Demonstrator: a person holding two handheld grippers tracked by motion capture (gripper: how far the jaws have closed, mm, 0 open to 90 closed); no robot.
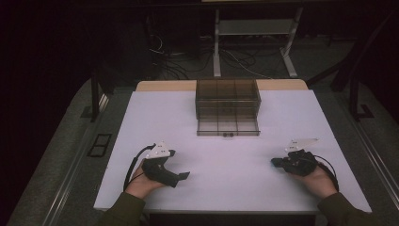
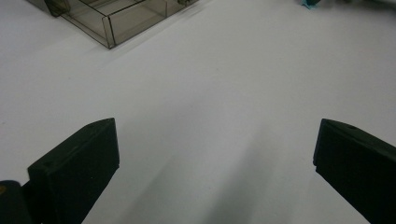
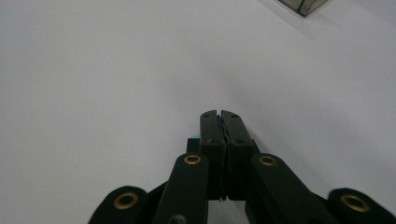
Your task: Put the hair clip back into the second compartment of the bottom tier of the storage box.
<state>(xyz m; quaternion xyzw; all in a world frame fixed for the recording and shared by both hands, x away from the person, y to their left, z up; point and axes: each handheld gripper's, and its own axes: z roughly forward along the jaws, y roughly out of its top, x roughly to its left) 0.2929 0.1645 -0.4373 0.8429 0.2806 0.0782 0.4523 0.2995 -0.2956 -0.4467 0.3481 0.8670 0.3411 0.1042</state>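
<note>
The left gripper (image 1: 181,176) is sitting near the bench's (image 1: 221,183) front-left corner, held in the person's left hand (image 1: 141,182); its jaws are standing wide apart in the left gripper view, with bare white bench surface between them and nothing gripped. The right gripper (image 1: 275,162) is resting near the front-right corner in the right hand (image 1: 317,181); in the right gripper view its jaws are pressing flat together, nothing visible between them. A smoky transparent drawer unit (image 1: 227,106) is standing at the middle of the bench's far edge, with its bottom drawer (image 1: 228,127) pulled out toward the person, well apart from both grippers. The high view is showing cables on the floor (image 1: 188,61) beyond the bench. The left gripper view is catching a corner of the open drawer (image 2: 116,21) at upper left.
</note>
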